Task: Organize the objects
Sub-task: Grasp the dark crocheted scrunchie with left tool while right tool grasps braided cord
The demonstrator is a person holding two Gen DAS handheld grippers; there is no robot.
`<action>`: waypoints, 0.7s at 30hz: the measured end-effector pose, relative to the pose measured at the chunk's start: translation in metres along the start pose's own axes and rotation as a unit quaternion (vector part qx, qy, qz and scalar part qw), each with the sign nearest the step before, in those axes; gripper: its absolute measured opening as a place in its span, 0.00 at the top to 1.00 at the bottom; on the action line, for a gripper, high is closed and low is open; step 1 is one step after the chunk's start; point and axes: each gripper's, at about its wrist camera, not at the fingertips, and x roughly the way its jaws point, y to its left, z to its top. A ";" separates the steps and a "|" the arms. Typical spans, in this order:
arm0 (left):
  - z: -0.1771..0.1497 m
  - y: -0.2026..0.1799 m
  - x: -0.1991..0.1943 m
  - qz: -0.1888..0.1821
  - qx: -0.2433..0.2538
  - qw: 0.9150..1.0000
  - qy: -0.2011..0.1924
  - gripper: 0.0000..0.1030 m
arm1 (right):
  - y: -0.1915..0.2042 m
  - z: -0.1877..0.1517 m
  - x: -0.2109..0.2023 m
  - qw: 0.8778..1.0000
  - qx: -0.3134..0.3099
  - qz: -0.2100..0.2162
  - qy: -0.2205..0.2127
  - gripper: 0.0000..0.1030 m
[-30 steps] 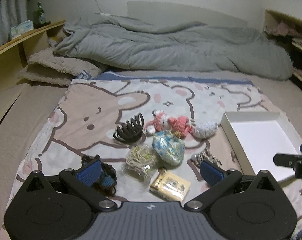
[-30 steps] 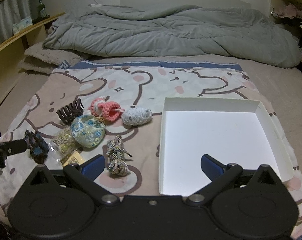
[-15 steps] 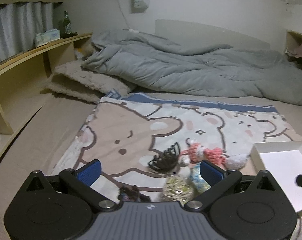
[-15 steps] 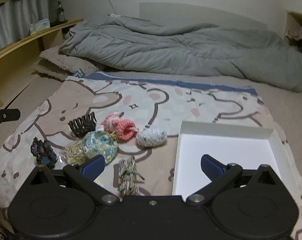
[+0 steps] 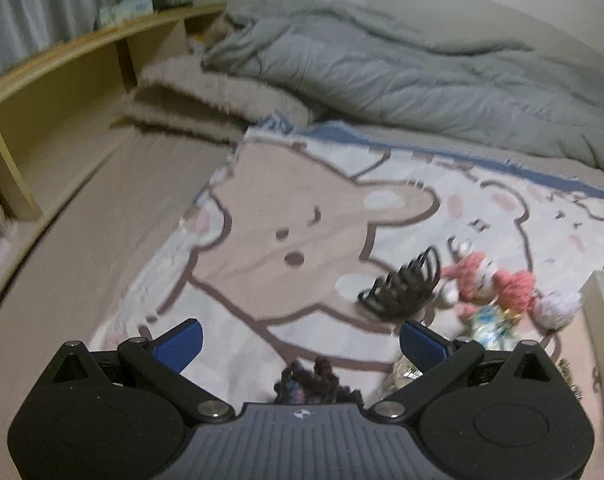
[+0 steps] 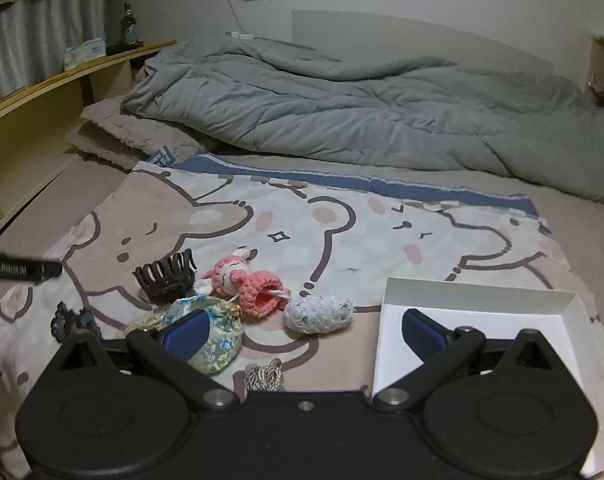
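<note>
The small objects, a black hair claw (image 6: 166, 278), pink crochet doll (image 6: 245, 286) and floral pouch (image 6: 209, 340) among them, lie clustered on the bear blanket (image 6: 342, 232) just left of the empty white box (image 6: 478, 320) (nothing sorted yet, I judge), so either the left gripper (image 5: 299, 344) or right gripper (image 6: 302, 330), both spread apart and holding nothing, must first descend onto one.

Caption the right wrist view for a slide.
Open right gripper above hair accessories beside an empty white box on a bear-print blanket.

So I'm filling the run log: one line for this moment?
left hand-held gripper: open, empty | right hand-held gripper: open, empty | white box: empty | hair claw: on blanket
</note>
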 end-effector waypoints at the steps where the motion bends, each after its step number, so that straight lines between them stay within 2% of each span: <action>1: -0.004 0.003 0.007 -0.003 -0.006 1.000 0.010 0.00 | -0.001 -0.001 0.005 1.000 0.003 0.001 0.001 0.00; 4: -0.013 0.006 0.024 -0.013 -0.005 0.999 0.041 0.00 | -0.002 -0.005 0.019 1.000 0.008 -0.004 0.010 0.00; 7: -0.019 0.007 0.035 0.001 0.008 0.998 0.059 0.00 | -0.005 -0.013 0.033 1.000 0.009 -0.005 0.023 0.00; 11: -0.025 0.013 0.047 -0.002 -0.008 0.995 0.097 0.00 | -0.007 -0.022 0.049 0.999 0.009 0.011 0.049 0.00; 13: -0.027 0.017 0.051 -0.010 -0.021 0.994 0.111 0.00 | -0.005 -0.026 0.058 0.997 0.006 0.019 0.070 0.04; 15: -0.030 0.019 0.054 -0.016 -0.036 0.992 0.119 0.00 | -0.005 -0.031 0.066 0.995 0.011 0.033 0.090 0.18; 21: -0.035 0.018 0.064 -0.020 -0.050 0.989 0.138 0.00 | -0.002 -0.045 0.089 0.988 0.020 0.051 0.143 0.30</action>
